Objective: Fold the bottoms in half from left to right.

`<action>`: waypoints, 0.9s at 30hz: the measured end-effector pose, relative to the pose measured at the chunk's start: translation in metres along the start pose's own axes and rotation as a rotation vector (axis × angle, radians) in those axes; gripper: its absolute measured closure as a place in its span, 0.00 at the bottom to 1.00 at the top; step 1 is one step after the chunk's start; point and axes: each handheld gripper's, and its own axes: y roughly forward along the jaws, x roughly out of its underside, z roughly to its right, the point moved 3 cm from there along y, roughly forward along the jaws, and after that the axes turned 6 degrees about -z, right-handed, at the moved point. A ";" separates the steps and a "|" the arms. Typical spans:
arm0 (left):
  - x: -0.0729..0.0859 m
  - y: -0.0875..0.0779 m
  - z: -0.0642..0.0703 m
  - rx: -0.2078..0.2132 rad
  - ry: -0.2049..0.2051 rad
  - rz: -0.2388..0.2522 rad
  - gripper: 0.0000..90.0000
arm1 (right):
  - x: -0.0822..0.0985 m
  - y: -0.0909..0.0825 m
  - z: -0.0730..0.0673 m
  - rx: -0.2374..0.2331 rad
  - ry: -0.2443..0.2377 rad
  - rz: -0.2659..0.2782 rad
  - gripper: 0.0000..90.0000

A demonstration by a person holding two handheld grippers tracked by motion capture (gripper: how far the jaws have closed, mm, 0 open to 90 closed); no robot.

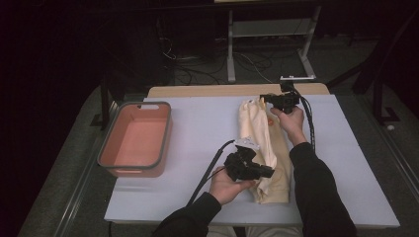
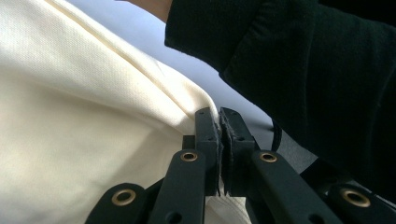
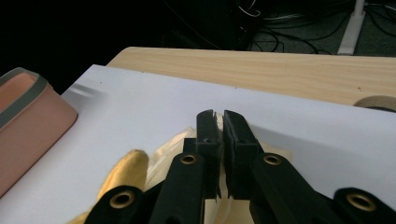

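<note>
Pinching the cream garment (image 1: 262, 148) at its near end, the left hand-held gripper (image 1: 267, 172) is clamping cloth; the right hand-held gripper (image 1: 264, 98) is gripping the far end. Being soft and limp, it is likely sagging between grips, so edges suit best.

The left gripper (image 2: 219, 114) is pinching the cream garment (image 2: 79, 130) between closed jaws; a black sleeve (image 2: 303, 70) is hanging right of the jaws.

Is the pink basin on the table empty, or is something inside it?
Empty. In the high view the pink basin shows only its bare inner floor; the cream garment lies apart on the table.
</note>
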 end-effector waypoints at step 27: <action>-0.001 0.053 -0.007 0.053 -0.033 -0.057 0.96 | 0.028 -0.002 0.039 -0.005 0.097 0.004 0.94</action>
